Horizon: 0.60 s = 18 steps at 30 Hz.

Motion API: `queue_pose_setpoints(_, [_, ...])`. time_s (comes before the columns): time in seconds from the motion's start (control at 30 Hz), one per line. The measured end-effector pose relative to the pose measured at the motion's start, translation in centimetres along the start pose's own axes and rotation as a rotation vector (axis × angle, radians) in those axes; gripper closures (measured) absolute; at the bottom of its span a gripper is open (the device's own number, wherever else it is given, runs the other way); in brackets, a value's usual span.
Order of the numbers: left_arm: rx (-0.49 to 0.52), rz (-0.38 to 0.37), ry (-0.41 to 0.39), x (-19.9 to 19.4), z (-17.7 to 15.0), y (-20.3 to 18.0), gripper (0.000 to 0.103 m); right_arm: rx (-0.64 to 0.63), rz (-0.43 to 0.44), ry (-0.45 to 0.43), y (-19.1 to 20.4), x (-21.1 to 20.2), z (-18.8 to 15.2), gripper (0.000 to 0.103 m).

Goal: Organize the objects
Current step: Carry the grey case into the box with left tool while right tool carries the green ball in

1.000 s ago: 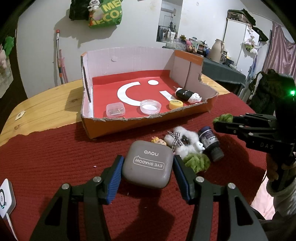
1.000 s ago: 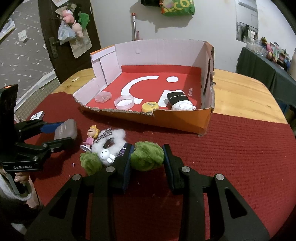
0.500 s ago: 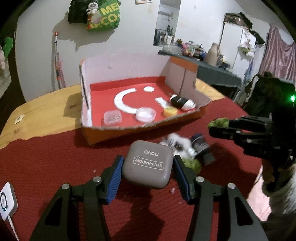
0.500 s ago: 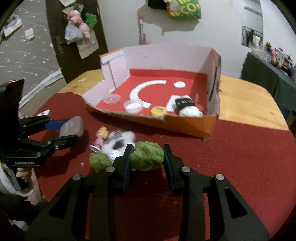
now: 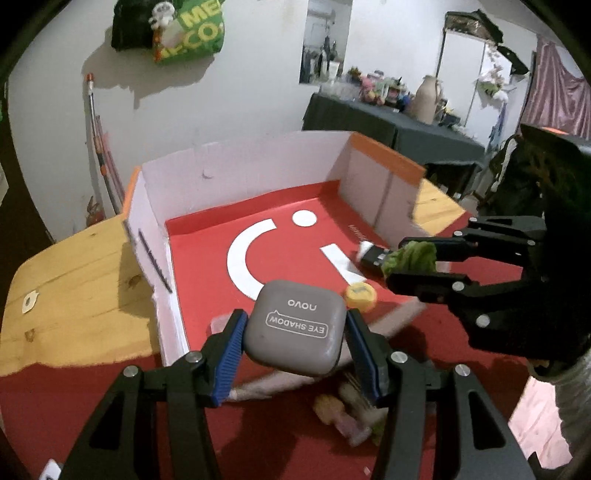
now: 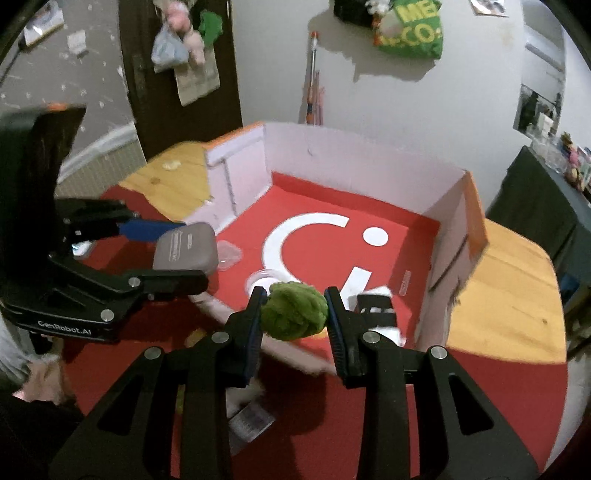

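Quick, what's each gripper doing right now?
Left gripper: shut on the grey eye shadow case.
Right gripper: shut on the green fuzzy ball.

**Dim room, smeared and bent pictures**

Weak indoor light. The green bag [image 5: 188, 31] throws a soft shadow on the wall. The box [image 5: 243, 173] rim and the toys below are blurred. Both views bow outward, with black corners.

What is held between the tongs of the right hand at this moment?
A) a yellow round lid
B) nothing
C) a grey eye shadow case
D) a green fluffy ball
D: in the right wrist view the right tongs are closed on the green fluffy ball, above the near edge of the cardboard box.
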<state>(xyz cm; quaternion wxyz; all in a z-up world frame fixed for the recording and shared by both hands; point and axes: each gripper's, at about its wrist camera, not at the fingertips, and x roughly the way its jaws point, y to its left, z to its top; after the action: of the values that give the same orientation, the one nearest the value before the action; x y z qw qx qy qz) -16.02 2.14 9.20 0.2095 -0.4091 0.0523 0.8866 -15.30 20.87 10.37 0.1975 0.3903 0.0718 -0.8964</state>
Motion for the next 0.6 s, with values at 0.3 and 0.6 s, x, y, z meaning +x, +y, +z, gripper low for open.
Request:
queue_pose_setpoints(0.3, [-0.036,-0.003,0.076,5.1,3.3,2.6,0.047,-0.009,0.015,0.161,-2.5,6.4,2.4,0.073])
queue_pose_setpoints(0.6, [-0.041,-0.03,0.154,8.6,4.0,2.9,0.047,-0.017,0.027,0.276,-3.3,9.5,2.7,0.073])
